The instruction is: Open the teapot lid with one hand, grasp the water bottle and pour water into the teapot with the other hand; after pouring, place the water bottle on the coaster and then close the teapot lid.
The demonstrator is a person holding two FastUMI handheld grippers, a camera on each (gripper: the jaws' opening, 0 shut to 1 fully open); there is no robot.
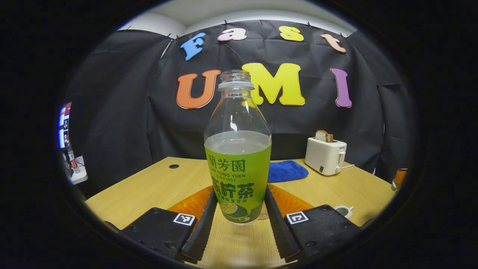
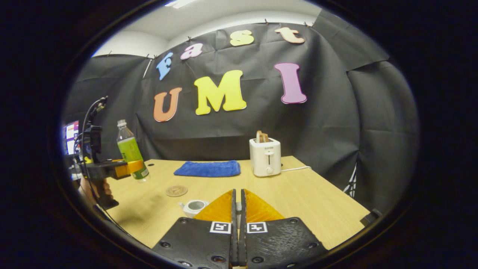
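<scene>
The left gripper [image 1: 239,224] has its 2 fingers pinching the lower, labelled part of the water bottle [image 1: 238,164], which stands upright between them, uncapped and a little over half full. In the right gripper view the bottle [image 2: 130,151] looks lifted off the tabletop [image 2: 306,198], though whether its base clears the wood is hard to tell. The teapot [image 2: 194,206] sits open near the right gripper [image 2: 238,209], whose fingers are pressed together; whether they pinch the lid between them I cannot tell. The coaster [image 2: 176,191] lies flat just beyond the teapot.

The bottle is thin clear plastic, so it will likely give under a hard squeeze, and the water makes it bottom-heavy and prone to slosh. The label band is the sensible grip, low and firm, with a slow tilt, since the teapot's mouth is small.
</scene>
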